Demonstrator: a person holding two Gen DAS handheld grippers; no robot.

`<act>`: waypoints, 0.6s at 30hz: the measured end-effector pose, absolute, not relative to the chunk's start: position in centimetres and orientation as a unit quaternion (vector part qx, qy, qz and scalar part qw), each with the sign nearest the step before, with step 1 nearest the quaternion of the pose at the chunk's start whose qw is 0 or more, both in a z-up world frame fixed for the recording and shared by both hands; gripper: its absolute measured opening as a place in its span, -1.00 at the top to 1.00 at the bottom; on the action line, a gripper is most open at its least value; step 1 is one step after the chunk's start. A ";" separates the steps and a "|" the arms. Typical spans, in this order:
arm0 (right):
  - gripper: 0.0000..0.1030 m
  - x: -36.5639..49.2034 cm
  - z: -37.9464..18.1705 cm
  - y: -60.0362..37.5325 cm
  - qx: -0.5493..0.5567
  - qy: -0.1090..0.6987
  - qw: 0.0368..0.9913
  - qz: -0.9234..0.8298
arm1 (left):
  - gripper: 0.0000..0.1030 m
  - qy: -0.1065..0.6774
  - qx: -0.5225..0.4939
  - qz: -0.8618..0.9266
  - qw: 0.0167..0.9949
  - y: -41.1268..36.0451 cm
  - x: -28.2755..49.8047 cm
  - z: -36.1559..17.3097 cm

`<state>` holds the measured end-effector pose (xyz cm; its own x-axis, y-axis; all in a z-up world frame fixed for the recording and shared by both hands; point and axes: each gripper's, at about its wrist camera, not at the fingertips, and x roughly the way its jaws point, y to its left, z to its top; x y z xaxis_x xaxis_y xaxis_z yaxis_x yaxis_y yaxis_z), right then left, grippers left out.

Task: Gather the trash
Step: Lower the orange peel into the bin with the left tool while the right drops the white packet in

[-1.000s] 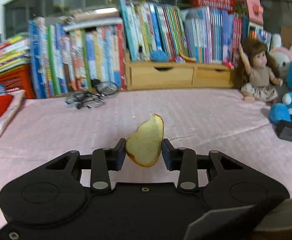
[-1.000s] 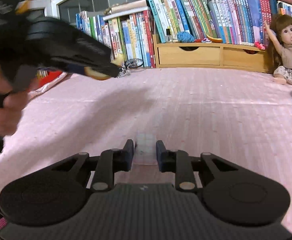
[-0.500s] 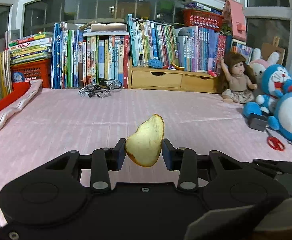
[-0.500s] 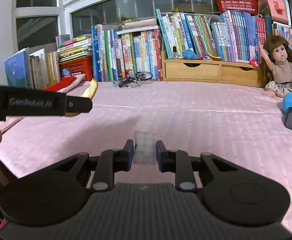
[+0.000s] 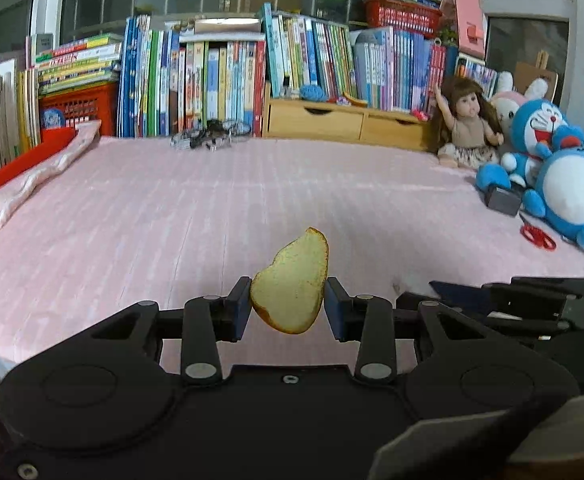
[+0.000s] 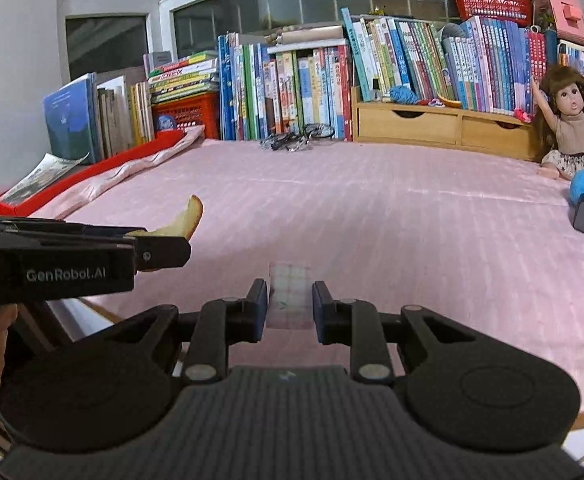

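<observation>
My left gripper (image 5: 288, 304) is shut on a yellow fruit peel (image 5: 292, 282) with a brown rim, held edge-up over the near part of the pink table (image 5: 212, 200). From the right wrist view the same peel (image 6: 188, 216) pokes out of the left gripper (image 6: 160, 246) at the left edge. A small translucent wrapper (image 6: 288, 294) with a faint grid print sits pinched in my right gripper (image 6: 288, 306), which is shut on it. In the left wrist view the right gripper's black body (image 5: 532, 304) shows low on the right.
Rows of books (image 5: 232, 76) and a wooden drawer box (image 5: 344, 122) line the back. A doll (image 5: 468, 128) and blue plush toys (image 5: 564, 184) stand at the right, with red scissors (image 5: 537, 237) and a dark box (image 5: 502, 199). Spectacles (image 5: 212, 138) lie at the back. A red tray (image 6: 92, 172) runs along the left.
Both grippers have drawn back toward the table's near edge and levelled out, still shut on the peel and the wrapper. The left gripper has dropped lower in the right wrist view.
</observation>
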<state>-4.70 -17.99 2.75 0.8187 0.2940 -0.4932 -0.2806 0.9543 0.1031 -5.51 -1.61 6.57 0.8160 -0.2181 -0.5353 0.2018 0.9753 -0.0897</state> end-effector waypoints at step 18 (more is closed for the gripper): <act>0.43 -8.4 -0.2 -17.6 0.018 0.313 0.934 0.170 | 0.28 0.353 -0.003 -0.121 0.928 -1.3 -8.5 1.9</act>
